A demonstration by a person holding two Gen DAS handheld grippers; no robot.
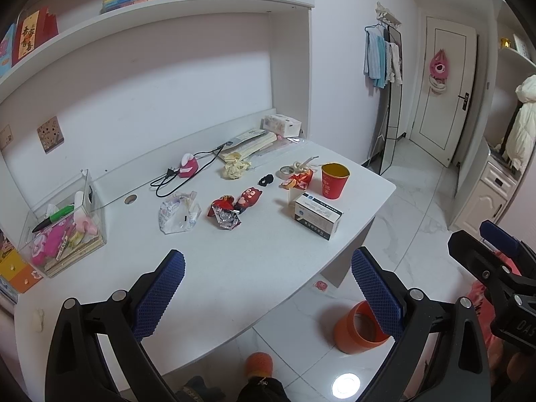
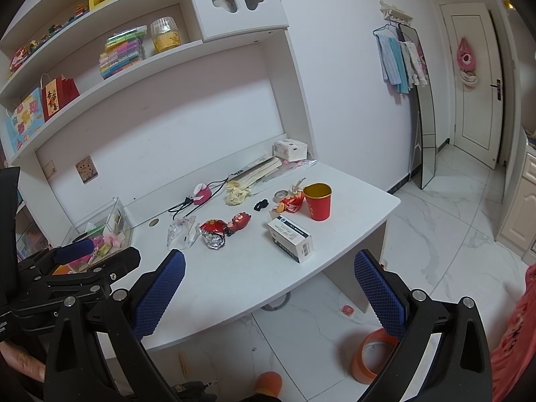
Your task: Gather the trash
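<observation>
Trash lies scattered on the white desk [image 1: 254, 261] [image 2: 248, 278]: a crumpled clear plastic bag [image 1: 177, 212] [image 2: 182, 232], a red and silver foil wrapper [image 1: 225, 212] [image 2: 213, 233], a wad of yellowish tissue [image 1: 236, 166] [image 2: 237, 192] and a red wrapper [image 1: 299, 180] [image 2: 290, 203] beside a red paper cup [image 1: 334, 181] [image 2: 317, 201]. An orange bin [image 1: 360, 330] [image 2: 372, 356] stands on the floor at the desk's front right. My left gripper [image 1: 268, 296] and right gripper [image 2: 269, 298] hover open and empty over the desk's front edge.
A white medicine box [image 1: 318, 216] [image 2: 290, 239], a red figurine [image 1: 248, 198], a black cable [image 1: 187, 174], books and a tissue box [image 1: 281, 124] share the desk. A clear organiser box [image 1: 63, 224] [image 2: 100, 231] sits at the left. Scraps lie on the tiled floor [image 2: 435, 251].
</observation>
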